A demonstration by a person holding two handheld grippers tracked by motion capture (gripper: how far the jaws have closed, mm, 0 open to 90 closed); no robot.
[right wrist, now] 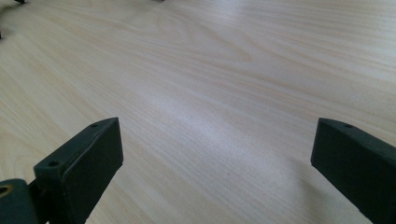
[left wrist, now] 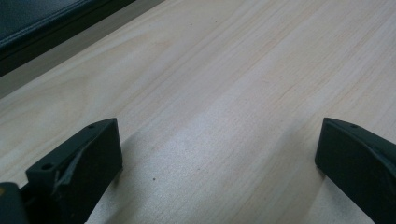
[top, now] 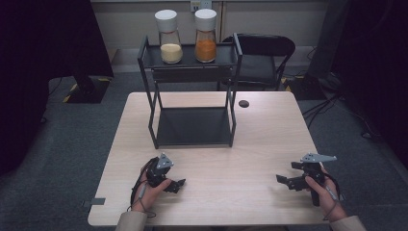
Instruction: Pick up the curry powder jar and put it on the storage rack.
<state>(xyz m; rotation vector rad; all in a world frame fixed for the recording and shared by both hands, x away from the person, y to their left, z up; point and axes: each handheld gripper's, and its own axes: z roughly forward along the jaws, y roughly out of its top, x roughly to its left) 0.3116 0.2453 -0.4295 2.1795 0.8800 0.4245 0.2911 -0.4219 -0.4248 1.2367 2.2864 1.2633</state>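
A black two-tier metal rack (top: 192, 86) stands at the table's far middle. On its top shelf sit two glass jars with white lids: one with pale grains (top: 170, 37) on the left, one with orange powder (top: 205, 35) on the right. My left gripper (top: 179, 186) rests low over the near left of the table, open, jaws wide apart over bare wood (left wrist: 219, 135). Held near the front right, my right gripper (top: 284, 181) is open too, with nothing between its jaws (right wrist: 215, 140).
The light wooden table (top: 269, 130) has a small black round disc (top: 244, 103) to the right of the rack. A black chair (top: 262, 53) stands behind the table. Dark equipment and cables lie on the grey floor at both sides.
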